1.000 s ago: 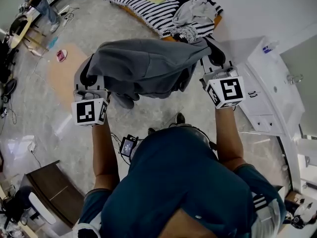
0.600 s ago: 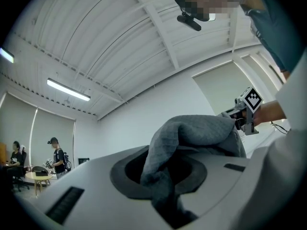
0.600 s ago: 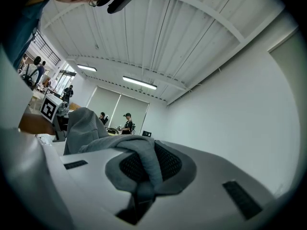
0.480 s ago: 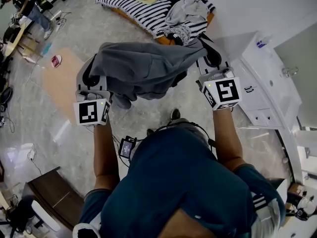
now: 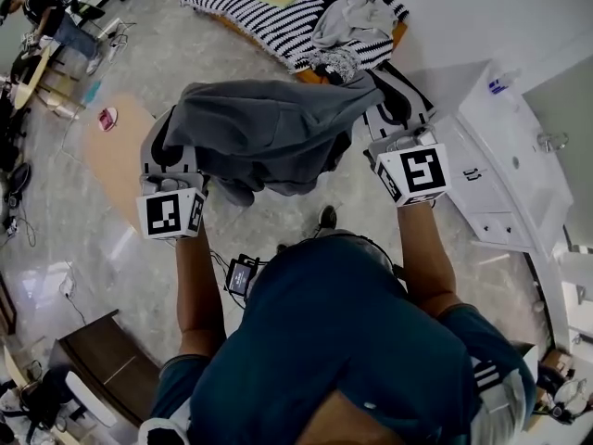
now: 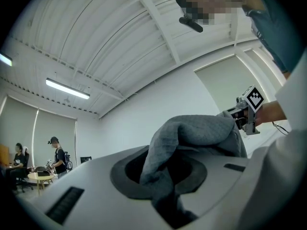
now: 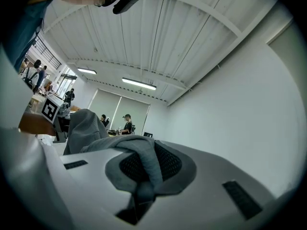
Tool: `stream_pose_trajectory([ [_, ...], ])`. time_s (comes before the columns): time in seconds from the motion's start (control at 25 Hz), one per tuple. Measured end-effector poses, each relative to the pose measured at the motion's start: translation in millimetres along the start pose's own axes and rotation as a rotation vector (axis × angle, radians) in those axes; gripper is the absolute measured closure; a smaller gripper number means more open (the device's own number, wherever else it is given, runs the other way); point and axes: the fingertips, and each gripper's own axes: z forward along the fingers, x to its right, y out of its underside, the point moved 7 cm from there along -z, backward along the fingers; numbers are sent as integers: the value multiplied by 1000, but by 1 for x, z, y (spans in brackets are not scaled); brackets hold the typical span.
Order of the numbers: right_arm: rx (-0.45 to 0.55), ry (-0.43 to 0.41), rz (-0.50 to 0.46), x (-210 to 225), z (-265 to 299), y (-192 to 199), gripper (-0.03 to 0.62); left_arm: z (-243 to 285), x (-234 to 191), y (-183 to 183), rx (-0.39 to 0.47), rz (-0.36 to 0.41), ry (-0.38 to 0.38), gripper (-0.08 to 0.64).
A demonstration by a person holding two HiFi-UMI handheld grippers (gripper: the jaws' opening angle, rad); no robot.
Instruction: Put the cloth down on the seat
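Cloth (image 5: 264, 133), grey, is in the air, stretched between my two grippers in front of the person's chest, and it is not yet on the seat. Nearest in the head view is the left gripper (image 5: 171, 146). Its own view shows the jaws only a little apart and closed on one bunched end of the cloth, which comes out of the slot and rises in a thick fold. The right gripper (image 5: 397, 109) stands a bit further forward. Its jaws are nearly together and pinch a thinner strip of the other end. So both ends are gripped, and the middle sags in loose folds above the floor (image 5: 102, 248).

The long axis of the cloth runs from left to right, across the direction I look. The seat (image 5: 250, 7), with a black and white striped cover, lies beyond the cloth, at the top of the head view. A light grey garment (image 5: 357, 17) is already lying on it. The right gripper is the nearer one to the seat: the right end of the cloth appears just before the seat's near corner, while the left end is over bare floor, well apart from it. I judge that the coming move goes forward, and the left side has the longer way
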Motion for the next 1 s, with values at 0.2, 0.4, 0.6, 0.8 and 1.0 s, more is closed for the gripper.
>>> stream_pose_trajectory([
  [0.2, 20, -35, 12, 35, 17, 13, 560, 32, 12, 1, -15, 5, -30, 499],
  [0.4, 28, -71, 27, 71, 38, 28, 560, 68, 24, 5, -28, 9, -65, 499],
  [0.6, 41, -98, 41, 99, 48, 44, 560, 97, 42, 12, -42, 22, -77, 499],
  [0.8, 42, -109, 62, 121, 54, 58, 560, 117, 60, 14, -48, 33, -77, 499],
  [1.0, 32, -100, 71, 127, 56, 65, 560, 125, 62, 19, -55, 34, -66, 499],
])
